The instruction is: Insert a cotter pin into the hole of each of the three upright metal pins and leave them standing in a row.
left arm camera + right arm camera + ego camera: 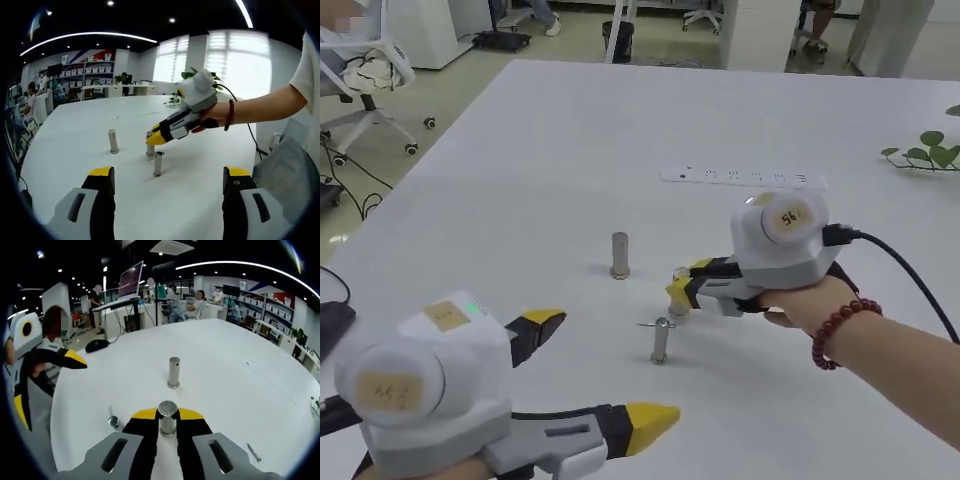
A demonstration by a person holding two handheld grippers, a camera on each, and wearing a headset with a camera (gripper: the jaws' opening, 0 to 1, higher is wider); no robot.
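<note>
Left tongs (pixel 610 365) hover wide open, empty; right tongs (pixel 678 292) clamp an upright metal pin (pixel 168 419) on the white bench (pixel 620 140), beside another pin (pixel 661 346) carrying a cotter pin (pixel 648 323).

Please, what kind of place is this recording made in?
Probably an open-plan office or lab: a rolling office chair stands beside the white table, storage shelves line the far wall, and a monitor sits among other workstations.

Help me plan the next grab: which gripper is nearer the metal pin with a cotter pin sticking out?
Right. The right gripper, shut on the neighbouring pin, sits just beside the cottered pin; the left gripper, open, is farther back toward the person.
</note>
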